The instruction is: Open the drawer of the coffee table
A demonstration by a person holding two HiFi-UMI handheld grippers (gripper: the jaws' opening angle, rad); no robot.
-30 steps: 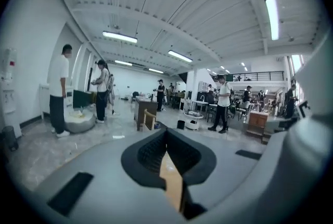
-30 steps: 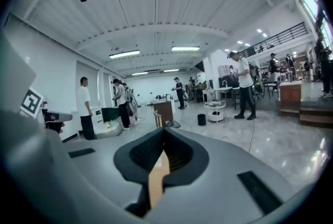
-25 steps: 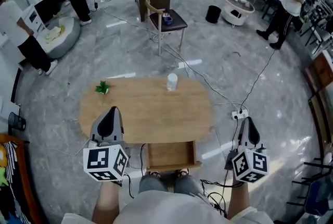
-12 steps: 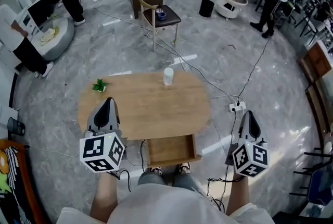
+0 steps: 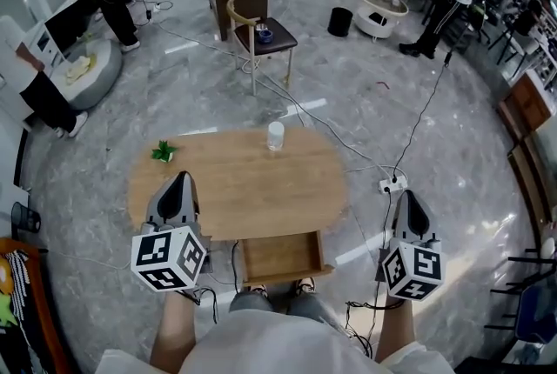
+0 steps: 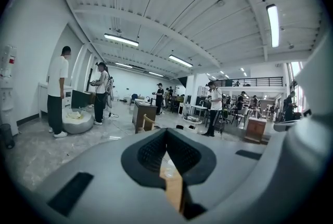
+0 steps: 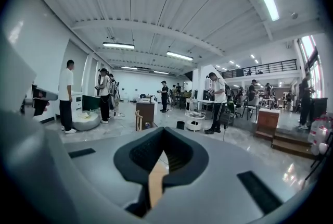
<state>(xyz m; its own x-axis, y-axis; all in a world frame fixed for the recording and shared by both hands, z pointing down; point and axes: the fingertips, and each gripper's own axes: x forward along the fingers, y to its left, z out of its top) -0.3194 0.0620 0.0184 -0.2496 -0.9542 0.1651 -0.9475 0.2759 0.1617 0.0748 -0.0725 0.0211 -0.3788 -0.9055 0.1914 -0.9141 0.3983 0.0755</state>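
Observation:
The oval wooden coffee table [image 5: 235, 190] stands in front of me, its drawer [image 5: 280, 257] pulled out toward my knees and showing a bare wooden bottom. My left gripper [image 5: 180, 181] hovers over the table's near left part, pointing away from me, shut and holding nothing. My right gripper [image 5: 409, 197] hangs over the floor beyond the table's right end, also shut and holding nothing. In the left gripper view the jaws [image 6: 166, 132] meet at the tip, with a strip of tabletop below. The right gripper view shows its jaws [image 7: 164, 137] closed the same way.
A white cup [image 5: 276, 135] stands at the table's far edge and a small green plant [image 5: 162, 152] at its far left. A power strip [image 5: 388, 185] and cables lie on the floor at the right. A chair [image 5: 257, 37] stands beyond, and people stand further off.
The head view has shifted a little, so the table sits slightly higher in the picture. Both grippers hold their places and stay shut. The drawer stays pulled out.

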